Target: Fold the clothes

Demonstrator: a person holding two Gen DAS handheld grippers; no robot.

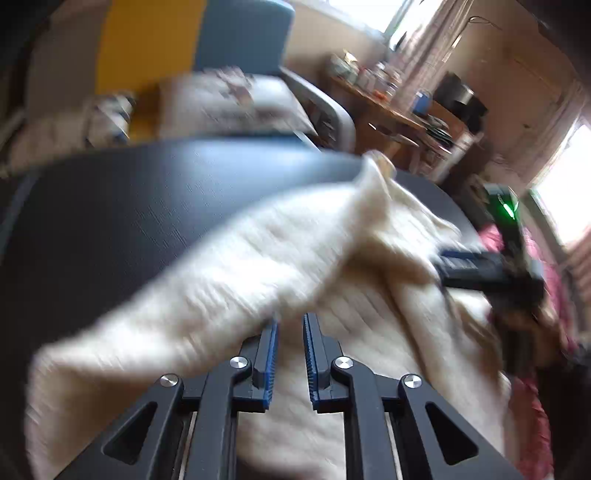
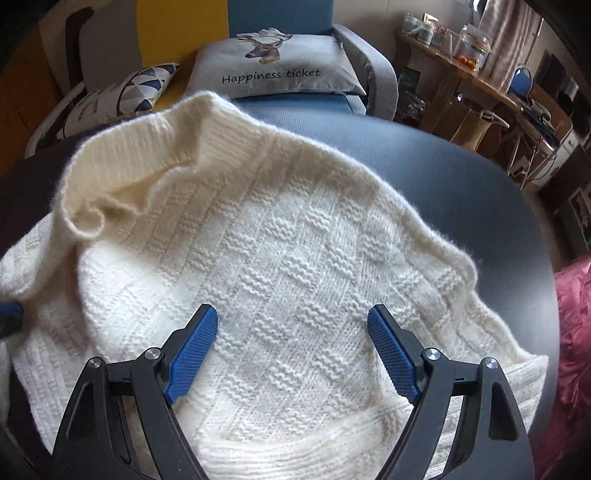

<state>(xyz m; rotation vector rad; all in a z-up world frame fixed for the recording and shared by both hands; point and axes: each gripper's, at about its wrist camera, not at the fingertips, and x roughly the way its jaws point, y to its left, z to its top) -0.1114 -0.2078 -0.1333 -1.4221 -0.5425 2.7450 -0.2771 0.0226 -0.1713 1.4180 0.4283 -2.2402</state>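
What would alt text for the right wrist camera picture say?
A cream knitted sweater lies spread on a dark round table, with the right gripper open above it. Behind stand a blue armchair and a deer-print cushion.

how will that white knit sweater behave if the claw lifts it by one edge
The sweater would likely drape and sag: its collar already slumps in soft folds. The chunky, fuzzy knit should grip the ribbed pads rather than slip. Probably light but bulky, so it may drag across the table.
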